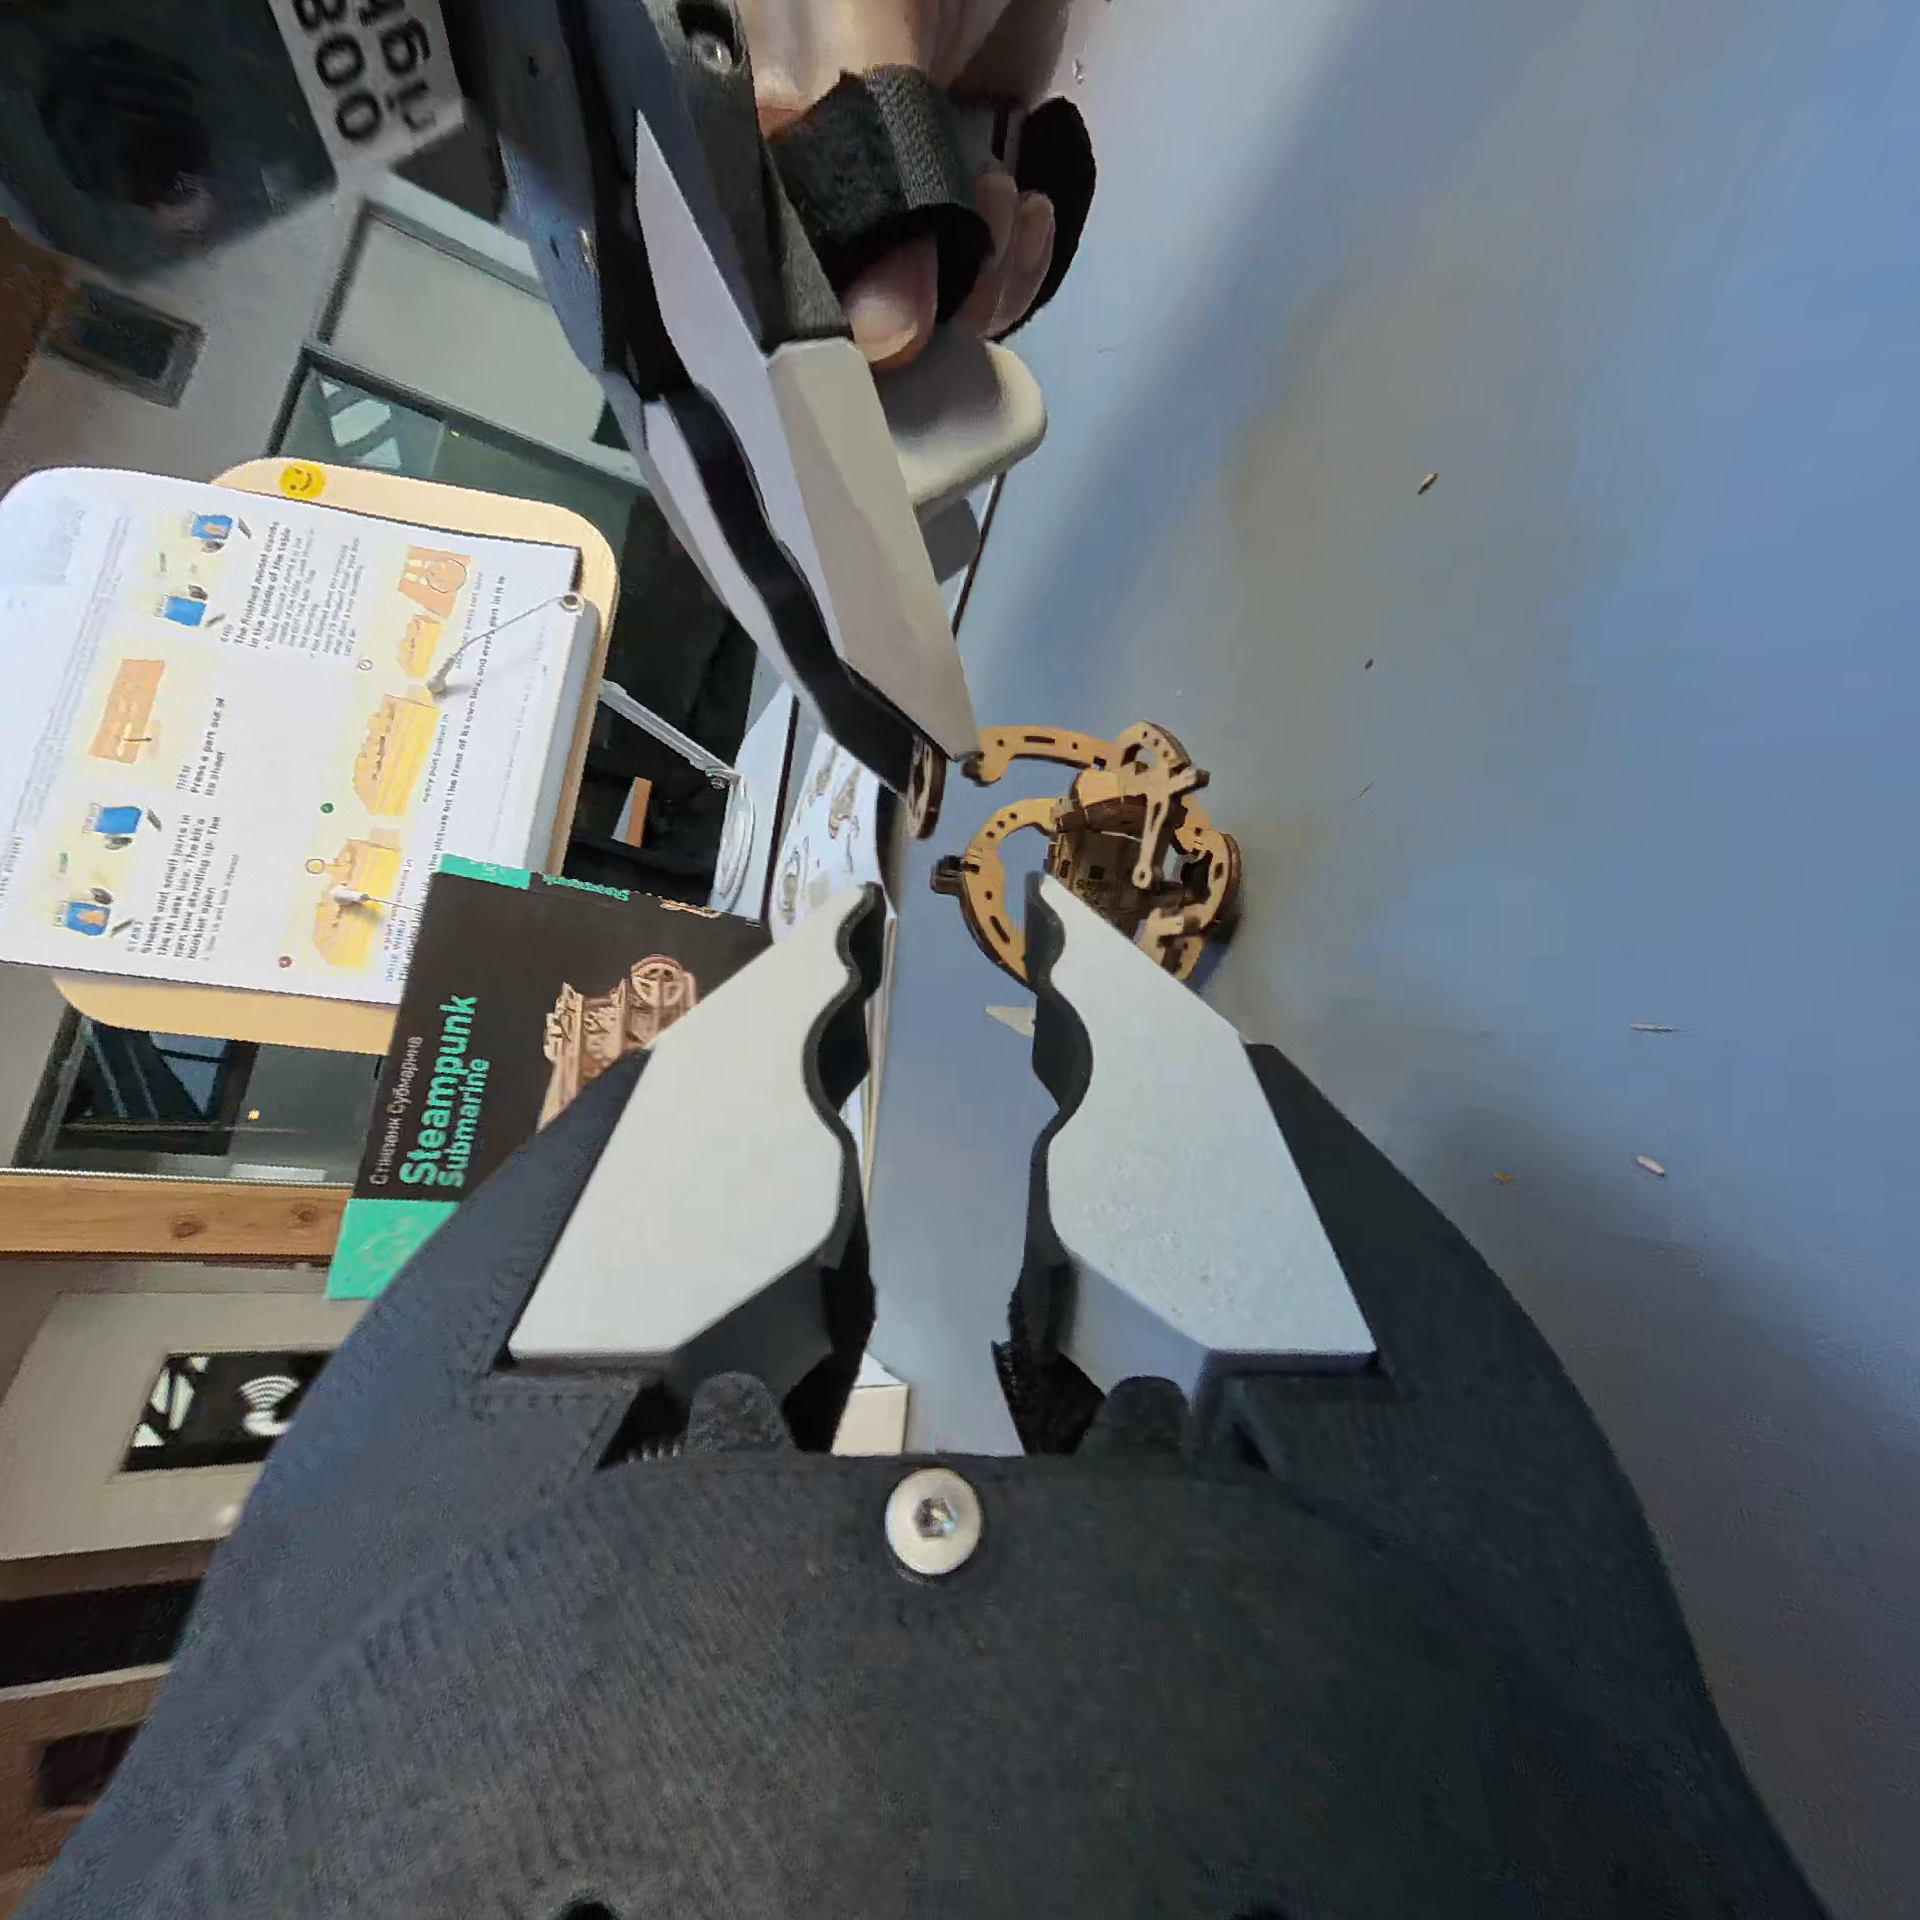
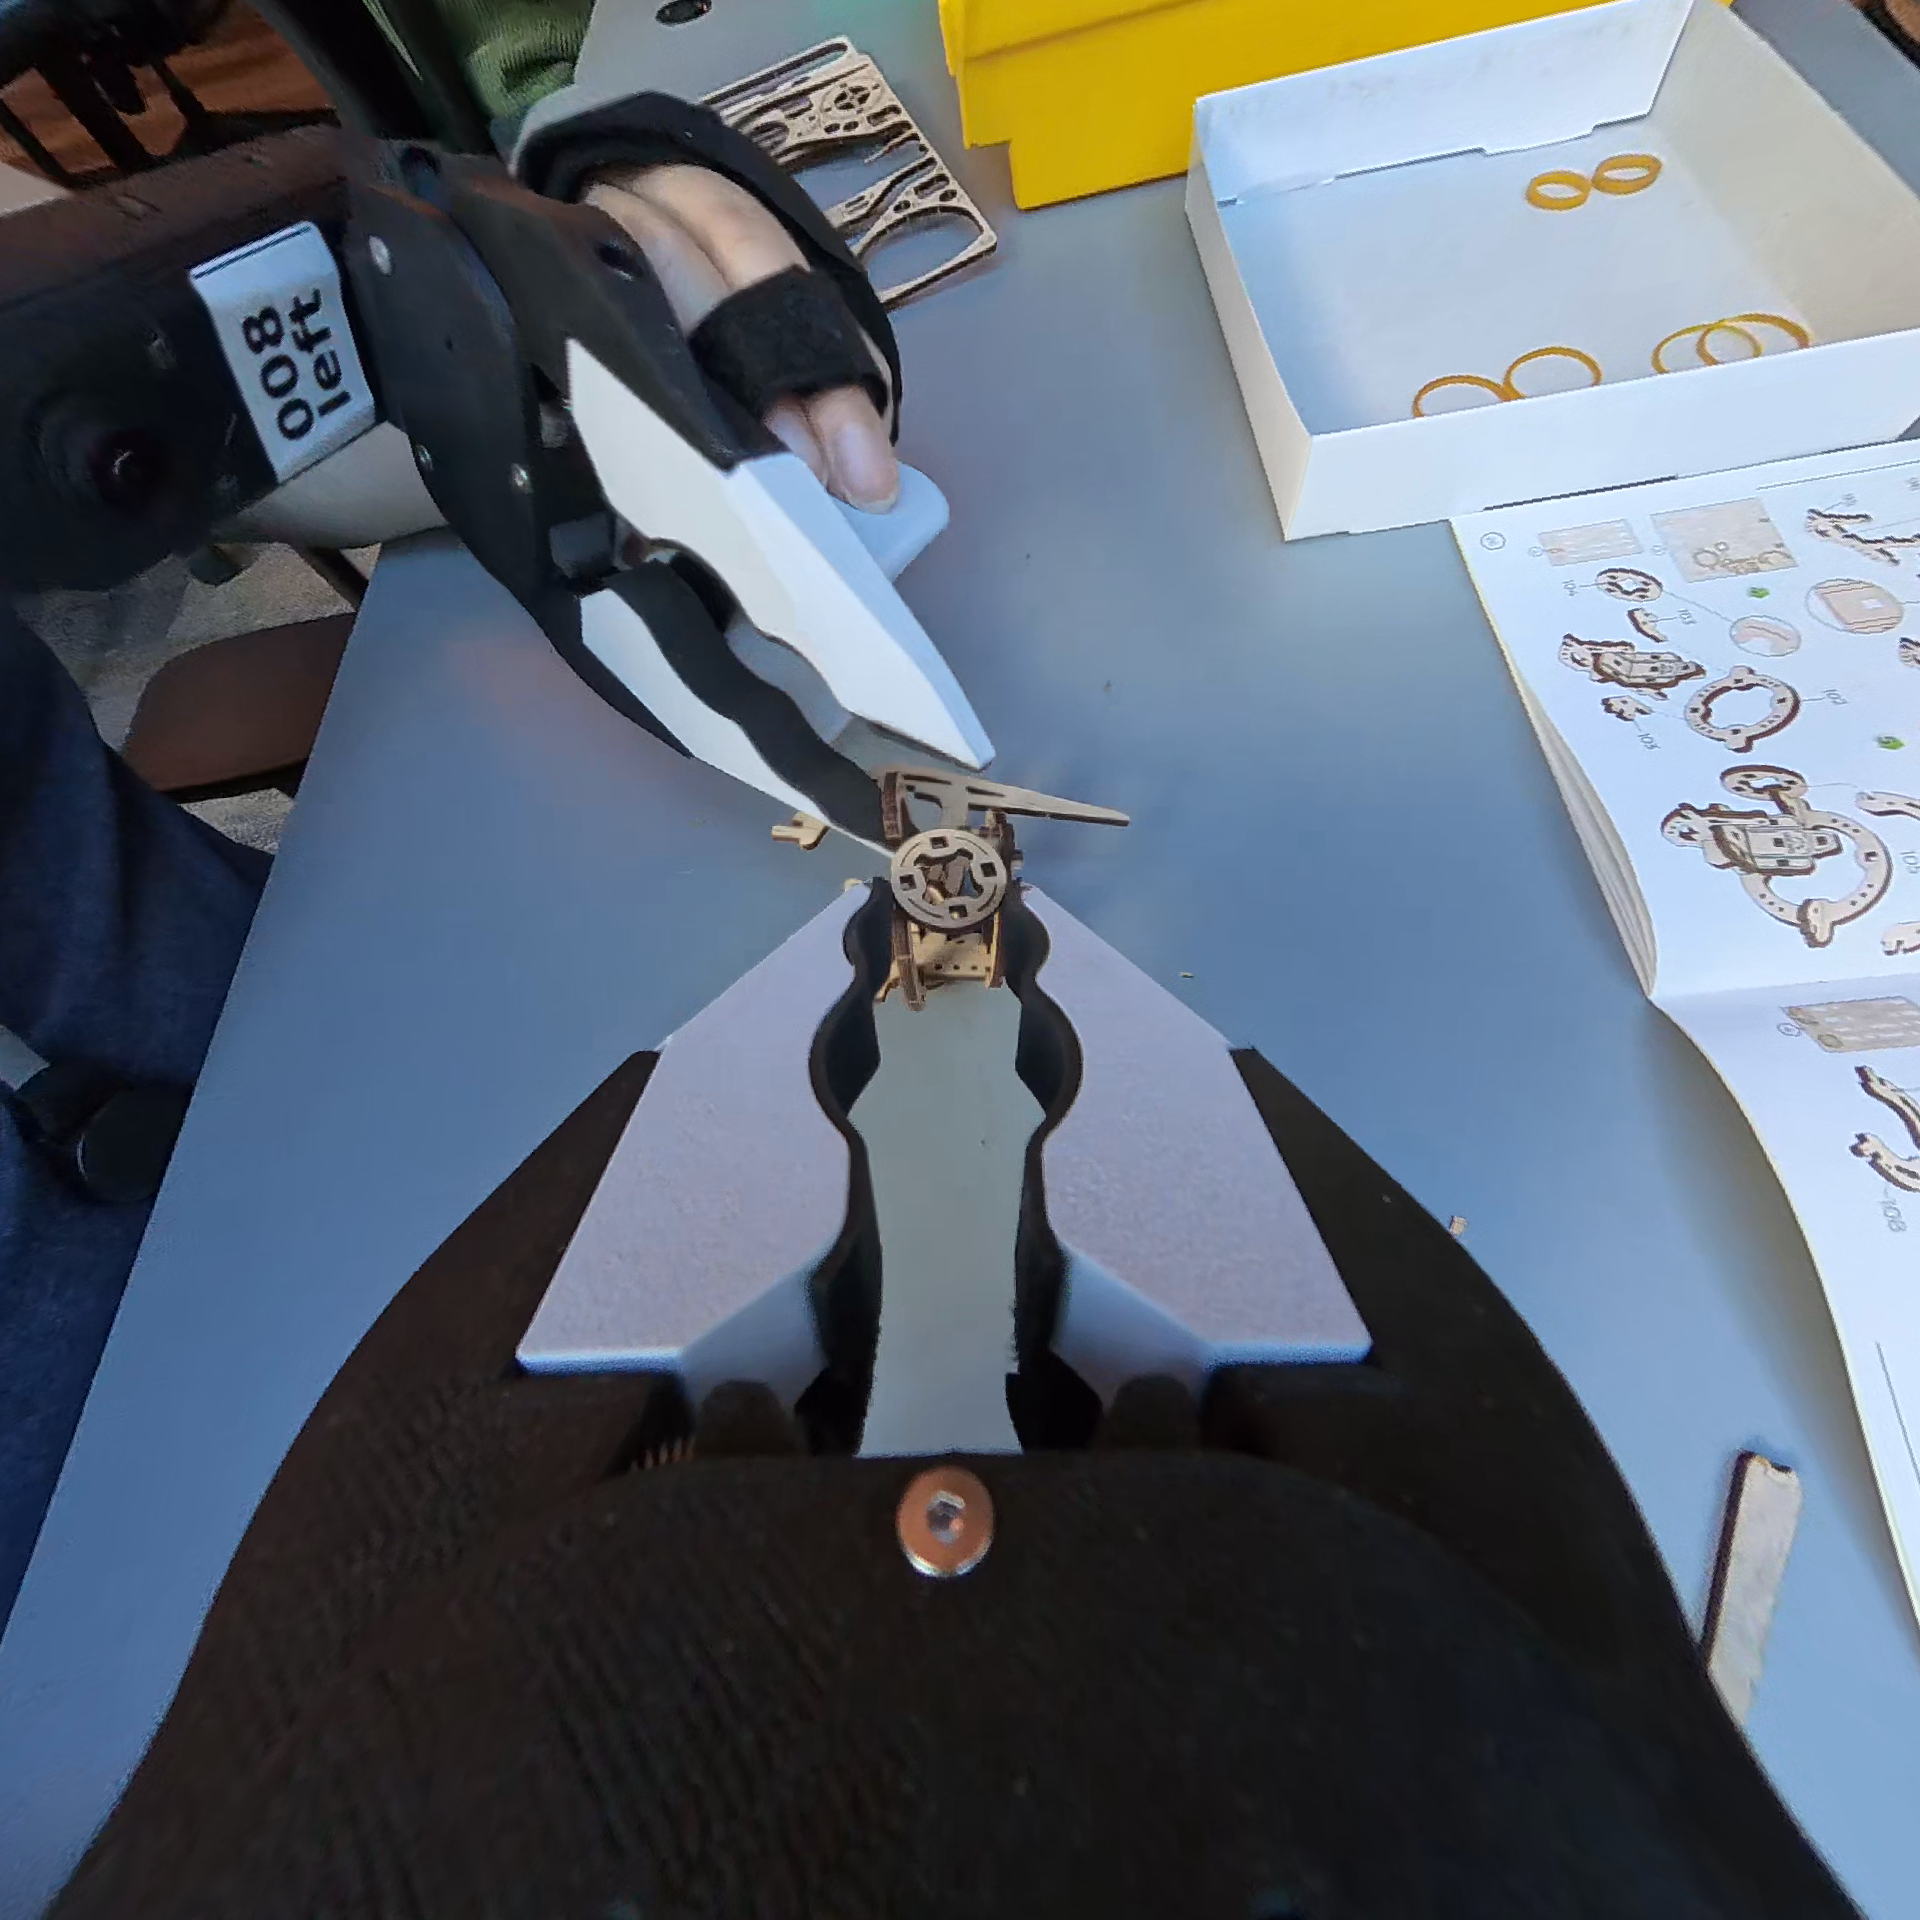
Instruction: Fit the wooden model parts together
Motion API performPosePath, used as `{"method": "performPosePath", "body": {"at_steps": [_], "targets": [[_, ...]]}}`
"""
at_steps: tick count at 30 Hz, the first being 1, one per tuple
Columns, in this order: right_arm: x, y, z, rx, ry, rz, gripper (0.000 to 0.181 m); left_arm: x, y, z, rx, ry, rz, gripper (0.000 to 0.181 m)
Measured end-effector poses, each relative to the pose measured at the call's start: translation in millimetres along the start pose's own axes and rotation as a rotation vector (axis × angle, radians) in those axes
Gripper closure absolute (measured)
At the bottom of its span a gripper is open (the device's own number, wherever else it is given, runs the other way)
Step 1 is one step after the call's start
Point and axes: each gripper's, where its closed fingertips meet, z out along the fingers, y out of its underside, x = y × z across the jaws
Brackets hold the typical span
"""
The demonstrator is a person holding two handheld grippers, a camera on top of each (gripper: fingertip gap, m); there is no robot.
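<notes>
Left wrist view: mounted behind left gripper [image 1: 951,914], rolled sideways, table [image 1: 1558,727] running up the right edge; close to wooden model [image 1: 1112,842]; instruction sheet [image 1: 260,717] and room behind.

Right wrist view: mounted behind right gripper [image 2: 940,914], looking down along grey table [image 2: 1299,831]; model [image 2: 940,914] close at fingertips.

Shared: model, surrounding tabletop, each opposite gripper.

Counted two claws [image 2: 940,914] [image 2: 894,800], one half-built wooden model [image 2: 940,920], one punched-out wooden sheet [image 2: 862,145], one white box [image 2: 1455,457] with about seven yellow rubber bands [image 2: 1553,369], one yellow box [image 2: 1143,94], and one open instruction booklet [image 2: 1714,779].
</notes>
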Motion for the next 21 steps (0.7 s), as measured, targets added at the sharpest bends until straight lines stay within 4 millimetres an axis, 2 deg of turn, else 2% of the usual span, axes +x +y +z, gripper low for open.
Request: {"method": "performPosePath", "body": {"at_steps": [6,10,15,18,21], "targets": [[-8,-6,-6,0.082,0.090,-0.030,0.161,8,1,-1,0.023,0.094,-0.114,0.158],[-10,-6,-7,0.127,0.169,-0.026,0.161,5,0,-4,0.041,0.107,-0.170,0.159],[-14,-4,-9,0.140,0.184,0.020,0.161,-2,0,-11,0.076,0.127,-0.249,0.165],[-27,-6,-10,0.147,0.160,0.028,0.161,-4,5,-14,0.082,0.155,-0.315,0.163],[-46,-8,-2,0.138,0.138,-0.004,0.161,-2,10,-16,0.088,0.216,-0.397,0.161]]}}
